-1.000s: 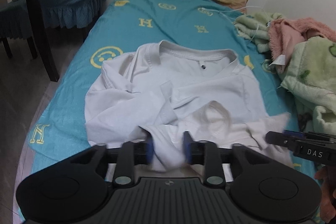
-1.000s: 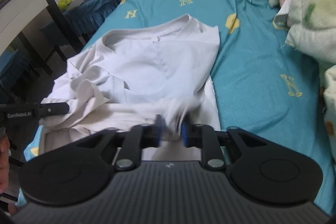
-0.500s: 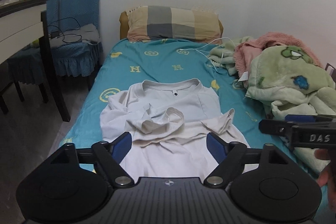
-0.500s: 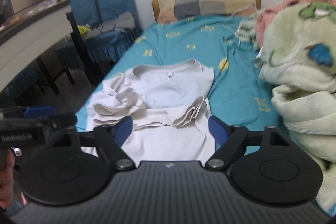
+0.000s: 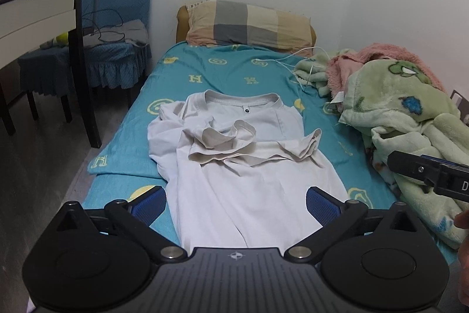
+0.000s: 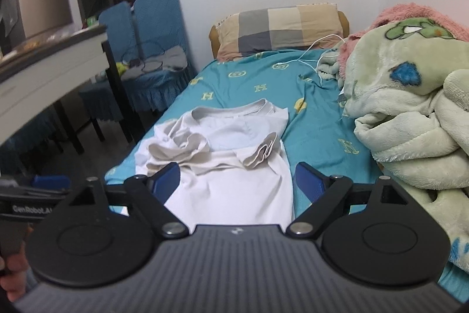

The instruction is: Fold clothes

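Note:
A white long-sleeved shirt (image 5: 240, 166) lies face up on the teal bed sheet (image 5: 222, 72), collar toward the pillow, both sleeves bunched across its chest. The right wrist view shows the same shirt (image 6: 234, 166) stretching toward the camera. My left gripper (image 5: 236, 203) hovers open above the shirt's lower part, holding nothing. My right gripper (image 6: 237, 179) is open too, raised over the hem end, empty. The right tool's finger (image 5: 422, 169) pokes in at the right edge of the left wrist view.
A checked pillow (image 5: 249, 25) rests at the head of the bed. Green and pink blankets (image 5: 395, 113) pile up along the right side, with a white cable (image 5: 293, 60) beside them. Blue chairs (image 5: 117, 19) and a desk (image 5: 35, 8) stand left of the bed.
Both grippers let go of the shirt's sleeves, opened wide and pulled back and up from the bed. The sleeves now rest bunched on the chest.

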### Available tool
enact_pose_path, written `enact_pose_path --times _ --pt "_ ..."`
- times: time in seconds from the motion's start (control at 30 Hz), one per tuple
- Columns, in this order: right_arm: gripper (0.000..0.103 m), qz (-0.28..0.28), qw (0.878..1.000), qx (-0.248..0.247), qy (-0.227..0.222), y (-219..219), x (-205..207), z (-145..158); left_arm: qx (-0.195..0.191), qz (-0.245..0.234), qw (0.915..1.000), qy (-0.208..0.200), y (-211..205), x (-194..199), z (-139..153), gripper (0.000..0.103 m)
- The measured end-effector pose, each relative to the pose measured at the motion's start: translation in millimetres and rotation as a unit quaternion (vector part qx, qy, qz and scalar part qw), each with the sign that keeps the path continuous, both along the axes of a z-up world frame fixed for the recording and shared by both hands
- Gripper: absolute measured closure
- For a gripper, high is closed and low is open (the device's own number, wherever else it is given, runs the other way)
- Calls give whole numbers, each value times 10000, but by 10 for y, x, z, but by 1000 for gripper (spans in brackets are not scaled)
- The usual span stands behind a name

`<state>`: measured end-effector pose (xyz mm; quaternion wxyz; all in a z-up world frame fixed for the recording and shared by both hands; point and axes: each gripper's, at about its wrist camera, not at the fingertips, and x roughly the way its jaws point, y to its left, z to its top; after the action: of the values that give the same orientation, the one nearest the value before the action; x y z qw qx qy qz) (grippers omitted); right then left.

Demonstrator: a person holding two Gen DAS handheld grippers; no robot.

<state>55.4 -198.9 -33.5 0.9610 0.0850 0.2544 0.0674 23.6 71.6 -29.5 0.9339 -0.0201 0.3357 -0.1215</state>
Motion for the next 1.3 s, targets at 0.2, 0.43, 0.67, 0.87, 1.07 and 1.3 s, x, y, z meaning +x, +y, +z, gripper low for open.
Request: enact_pose_path --times 0.2,0.43,0.67,0.87,1.07,1.3 --pt "16 -92 9997 151 166 -71 56 -74 -244 -10 9986 469 16 116 -135 0" --pt "16 -110 9980 421 461 -95 96 -161 -1213 305 9769 1732 199 371 -505 0" --pt "16 -81 9930 816 845 -135 163 -267 -1449 562 9535 2584 226 508 -831 1" --pt "16 -90 9816 1444 1243 -257 216 -406 -1768 994 9252 3209 270 669 -1133 4" --pt "16 161 9069 3585 2209 -369 341 -848 -2169 1327 9132 3184 390 804 -1205 5" --pt "16 -319 8299 4609 3128 -302 412 -1372 -2445 1588 9093 2968 481 854 -1214 12"
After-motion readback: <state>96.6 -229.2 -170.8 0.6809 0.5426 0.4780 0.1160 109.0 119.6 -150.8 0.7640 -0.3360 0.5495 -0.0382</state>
